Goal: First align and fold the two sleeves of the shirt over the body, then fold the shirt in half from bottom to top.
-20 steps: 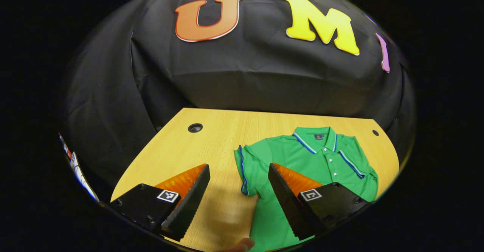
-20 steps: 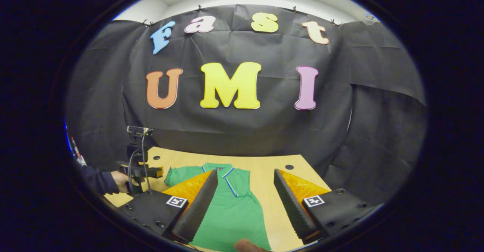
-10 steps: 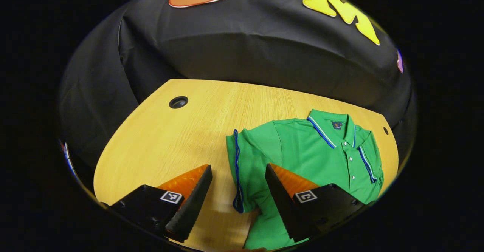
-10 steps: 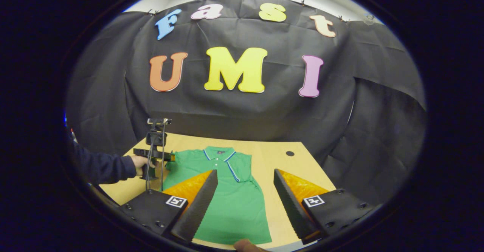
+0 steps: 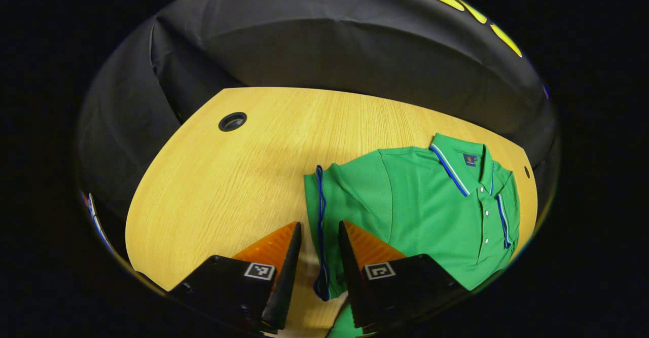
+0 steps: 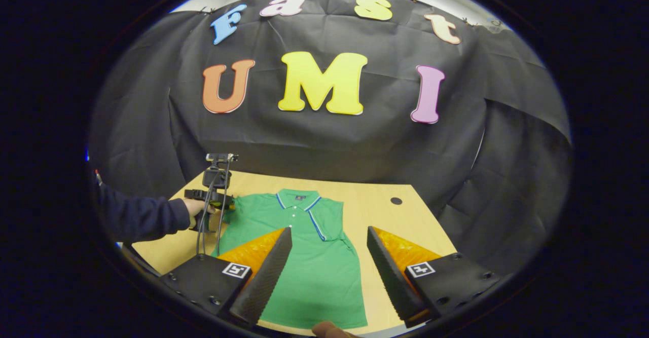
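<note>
Left gripper view: green polo shirt [image 5: 431,211] lies flat on the wooden table [image 5: 228,186], collar toward the far right, buttons up. Its near sleeve [image 5: 329,201] sticks out to the side, blue-trimmed cuff edge running toward the camera. Left gripper [image 5: 319,241] is low over that cuff, fingers narrowed to a slim gap w/ the blue edge running between them. Cloth sits in the gap, but can't tell if both fingers actually press it. Round cable hole [image 5: 232,121] in the table at far left, well apart from the shirt.

Right gripper view: right gripper [image 6: 329,249] held above the near table edge, fingers wide apart, nothing between them. Shirt [image 6: 304,257] spread below and ahead, collar away from the camera, hem near the bottom. Right-side sleeve already lies folded over the body. At far left a hand [image 6: 195,207] w/ dark sleeve [image 6: 142,219] holds the left gripper [image 6: 223,205] at the shirt's left sleeve. Small dark hole [image 6: 396,201] in the table beyond the shirt, to the right.
</note>
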`<state>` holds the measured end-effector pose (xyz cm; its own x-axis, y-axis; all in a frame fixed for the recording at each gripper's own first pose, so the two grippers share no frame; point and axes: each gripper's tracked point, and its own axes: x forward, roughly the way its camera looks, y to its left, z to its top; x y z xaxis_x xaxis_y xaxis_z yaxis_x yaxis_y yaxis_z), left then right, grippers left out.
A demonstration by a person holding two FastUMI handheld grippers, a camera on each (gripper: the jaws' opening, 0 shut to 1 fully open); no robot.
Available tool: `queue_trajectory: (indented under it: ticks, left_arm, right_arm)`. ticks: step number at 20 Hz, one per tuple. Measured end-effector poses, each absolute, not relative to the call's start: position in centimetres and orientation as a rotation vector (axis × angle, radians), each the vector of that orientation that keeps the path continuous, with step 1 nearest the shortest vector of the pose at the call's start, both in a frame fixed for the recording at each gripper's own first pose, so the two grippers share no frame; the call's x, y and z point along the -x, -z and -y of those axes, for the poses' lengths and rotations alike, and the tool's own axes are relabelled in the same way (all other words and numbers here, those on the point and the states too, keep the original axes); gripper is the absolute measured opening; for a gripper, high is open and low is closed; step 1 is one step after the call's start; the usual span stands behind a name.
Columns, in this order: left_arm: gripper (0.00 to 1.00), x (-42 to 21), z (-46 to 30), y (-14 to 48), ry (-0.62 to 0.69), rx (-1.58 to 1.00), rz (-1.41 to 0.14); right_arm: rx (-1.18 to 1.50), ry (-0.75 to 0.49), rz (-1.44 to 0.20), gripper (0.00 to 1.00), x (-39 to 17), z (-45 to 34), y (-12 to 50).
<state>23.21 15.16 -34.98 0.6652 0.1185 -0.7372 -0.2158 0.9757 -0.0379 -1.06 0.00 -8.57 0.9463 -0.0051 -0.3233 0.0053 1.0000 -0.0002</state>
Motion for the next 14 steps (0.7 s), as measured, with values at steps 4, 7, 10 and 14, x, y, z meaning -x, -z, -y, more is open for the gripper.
queue_trajectory:
  ticks: [4,7,10,14]
  left_arm:
    - [0.31,-23.5,-15.3,35.0,-0.182,0.105,-0.822]
    - [0.22,-23.6,-15.2,35.1,-0.175,0.086,-0.83]
    - [0.1,-23.6,-15.1,35.0,-0.155,0.083,-0.844]
    - [0.05,-23.4,-14.9,34.4,-0.137,0.112,-0.85]
  right_arm:
    - [0.002,-0.002,-0.346,0.96,0.8,-0.2,9.1]
    - [0.015,-0.009,-0.36,0.9,0.6,-0.6,9.6]
    - [0.026,-0.022,-0.361,0.96,0.7,-0.8,9.5]
    - [0.029,-0.023,-0.349,0.96,0.8,-0.5,9.1]
